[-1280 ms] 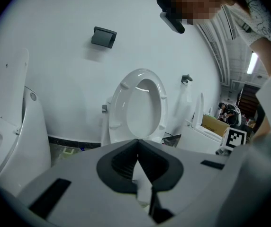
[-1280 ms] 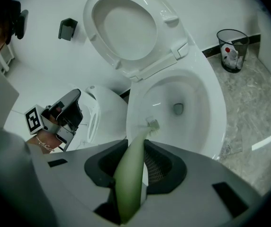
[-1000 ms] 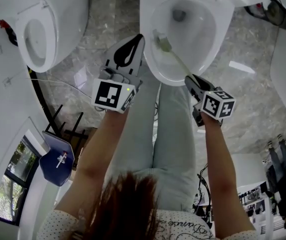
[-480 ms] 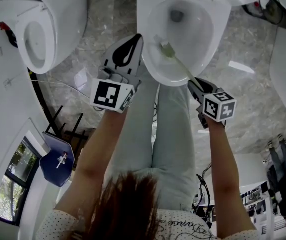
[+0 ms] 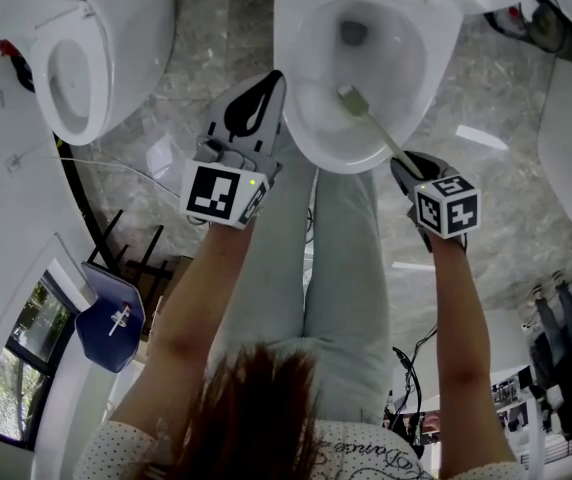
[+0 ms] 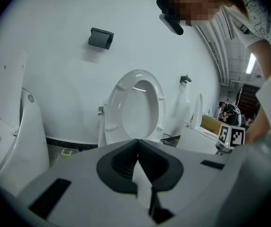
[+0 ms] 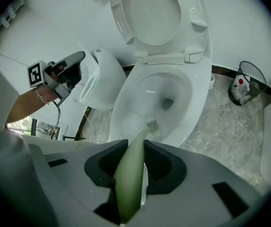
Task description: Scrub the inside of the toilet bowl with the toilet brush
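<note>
Green toilet brush pinched by handle in R gripper, bristle head down inside toilet bowl. L gripper jaws closed together, empty, just beside bowl's rim.

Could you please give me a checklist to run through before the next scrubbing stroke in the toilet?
1. Right gripper shut on the toilet brush handle: ok.
2. Brush head inside the toilet bowl: ok.
3. Bristles pressing on the bowl wall: cannot tell.
4. Seat raised, out of the brush's way: ok.
5. Left gripper shut, holding nothing, outside the bowl's rim: ok.
6. Waste bin standing apart from the bowl: ok.
</note>
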A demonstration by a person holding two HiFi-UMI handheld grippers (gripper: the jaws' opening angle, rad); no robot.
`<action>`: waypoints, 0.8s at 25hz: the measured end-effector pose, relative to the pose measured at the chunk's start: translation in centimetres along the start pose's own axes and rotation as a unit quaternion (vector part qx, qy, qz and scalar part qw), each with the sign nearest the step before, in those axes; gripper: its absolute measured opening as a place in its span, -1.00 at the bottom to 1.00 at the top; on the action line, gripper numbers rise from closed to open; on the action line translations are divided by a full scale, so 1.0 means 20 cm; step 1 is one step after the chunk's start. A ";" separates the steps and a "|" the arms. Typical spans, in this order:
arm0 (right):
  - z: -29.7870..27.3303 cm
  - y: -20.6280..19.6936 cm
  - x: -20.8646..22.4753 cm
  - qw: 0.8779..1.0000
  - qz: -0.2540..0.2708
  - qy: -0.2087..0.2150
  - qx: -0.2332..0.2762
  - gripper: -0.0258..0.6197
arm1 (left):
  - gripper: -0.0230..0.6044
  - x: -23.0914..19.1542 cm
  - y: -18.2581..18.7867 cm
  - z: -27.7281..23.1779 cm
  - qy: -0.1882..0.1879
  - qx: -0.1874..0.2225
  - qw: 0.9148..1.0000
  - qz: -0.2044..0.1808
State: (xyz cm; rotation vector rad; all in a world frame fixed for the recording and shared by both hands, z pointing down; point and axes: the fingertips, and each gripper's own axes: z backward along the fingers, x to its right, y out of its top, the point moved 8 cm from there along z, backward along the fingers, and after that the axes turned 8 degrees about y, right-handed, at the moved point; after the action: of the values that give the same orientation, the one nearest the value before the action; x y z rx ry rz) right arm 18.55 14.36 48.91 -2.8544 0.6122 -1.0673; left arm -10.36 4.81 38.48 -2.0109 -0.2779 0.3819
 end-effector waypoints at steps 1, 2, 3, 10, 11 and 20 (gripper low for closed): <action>0.01 0.00 0.00 1.000 0.004 -0.001 -0.003 -0.55 | -0.92 0.00 0.00 0.00 0.001 0.000 1.000 0.000; 0.01 0.00 0.00 1.000 0.008 -0.002 -0.005 -0.55 | -0.92 0.00 -0.01 0.01 0.002 -0.001 1.000 0.001; 0.01 0.00 0.00 1.000 0.013 -0.002 -0.007 -0.55 | -0.92 0.00 -0.02 0.01 0.002 -0.001 1.000 0.001; 0.01 0.05 0.00 0.998 0.058 -0.024 -0.032 -0.56 | -0.92 0.02 -0.03 0.02 0.008 -0.003 1.000 0.003; 0.02 0.06 0.01 0.997 0.065 -0.028 -0.037 -0.55 | -0.92 0.02 -0.03 0.02 0.009 -0.003 1.000 0.004; 0.07 0.19 0.10 0.988 0.118 -0.072 -0.063 -0.56 | -0.92 0.00 -0.04 0.03 0.014 -0.001 1.000 0.013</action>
State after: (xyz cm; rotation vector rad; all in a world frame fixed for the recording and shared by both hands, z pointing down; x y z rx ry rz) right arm 19.41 9.94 48.47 -2.8355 1.0085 -0.8063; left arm -10.51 5.57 38.88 -2.0218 -0.2359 0.3696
